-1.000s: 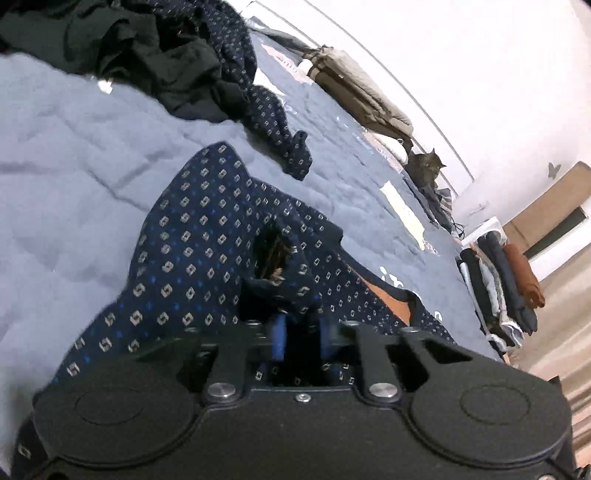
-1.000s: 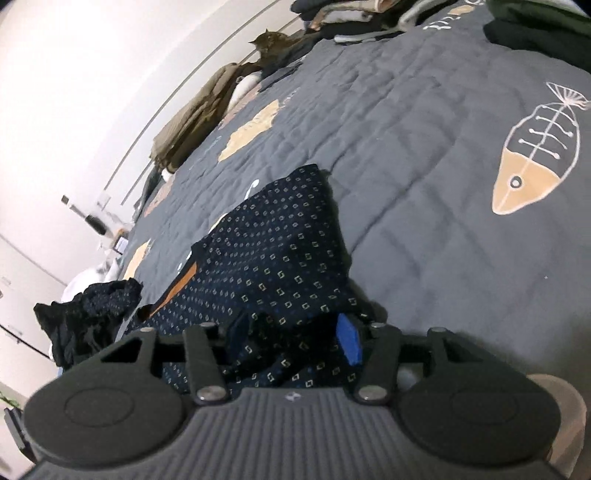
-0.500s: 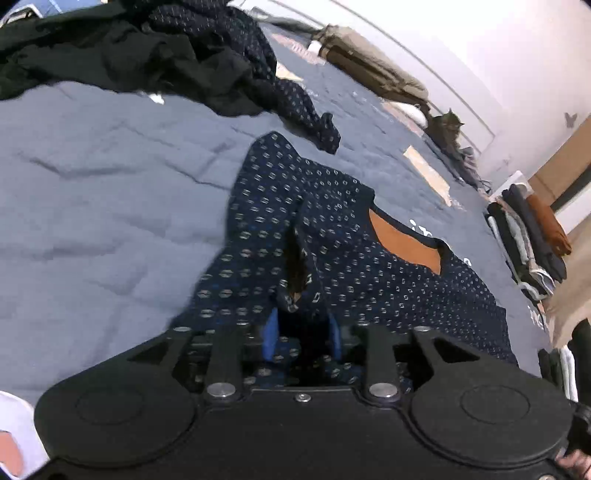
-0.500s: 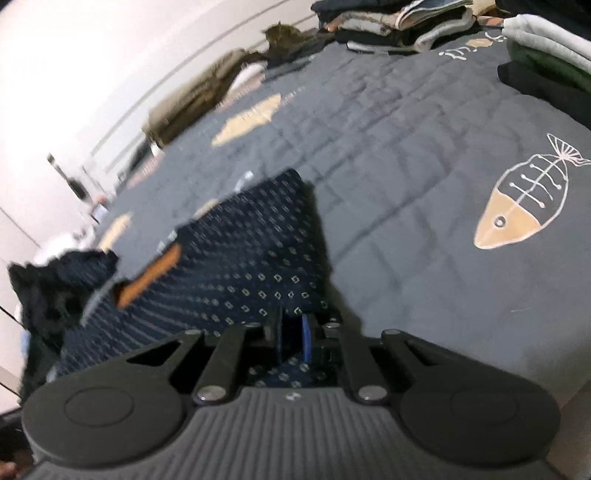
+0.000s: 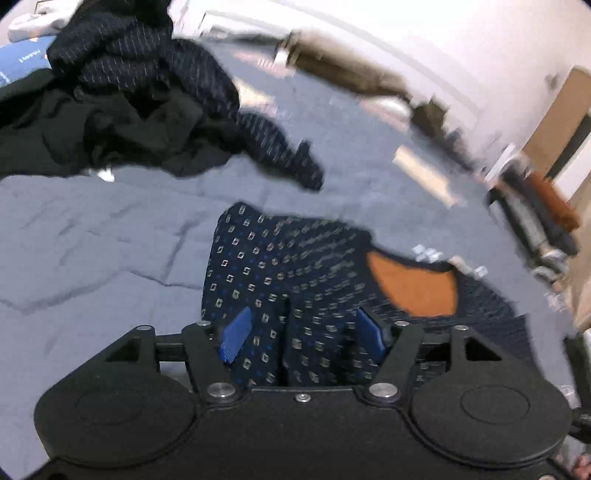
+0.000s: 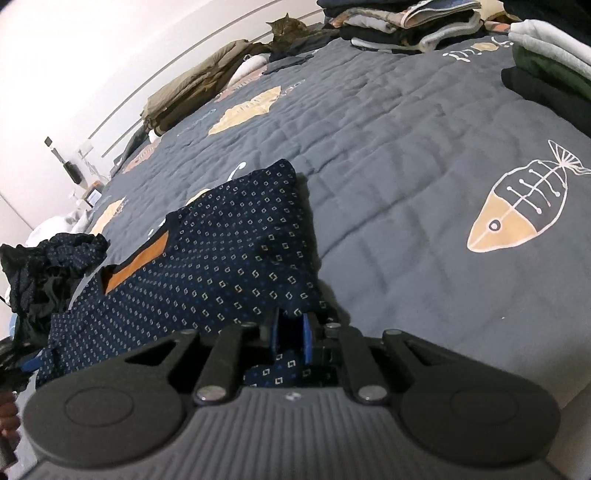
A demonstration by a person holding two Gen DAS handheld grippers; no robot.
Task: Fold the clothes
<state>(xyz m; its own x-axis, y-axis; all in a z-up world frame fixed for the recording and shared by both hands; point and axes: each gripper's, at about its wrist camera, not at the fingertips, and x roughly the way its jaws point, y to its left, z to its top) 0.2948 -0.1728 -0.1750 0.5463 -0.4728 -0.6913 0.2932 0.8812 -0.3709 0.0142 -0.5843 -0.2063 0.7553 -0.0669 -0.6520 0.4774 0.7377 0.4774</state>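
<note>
A navy shirt with small square dots (image 5: 258, 266) and an orange neck lining (image 5: 413, 288) lies spread on the grey quilt (image 5: 92, 240). My left gripper (image 5: 301, 317) hangs just over it. Its jaws are opening, and a soft ridge of the cloth lies between the blue pads (image 5: 236, 332) without being pressed. In the right wrist view the same shirt (image 6: 229, 266) lies to the left. My right gripper (image 6: 291, 332) has its pads close together on the shirt's near edge, and the jaws are easing apart slightly.
A heap of dark unfolded clothes (image 5: 129, 103) lies at the far left of the bed. Folded stacks (image 6: 406, 22) sit at the far edge and at the right (image 6: 546, 62). A cat (image 6: 286, 29) and an olive jacket (image 6: 199, 92) rest by the wall.
The left gripper has opened and let go of the pinched fold, and the shirt now lies flatter. The right gripper has closed from open onto the shirt's near edge.
</note>
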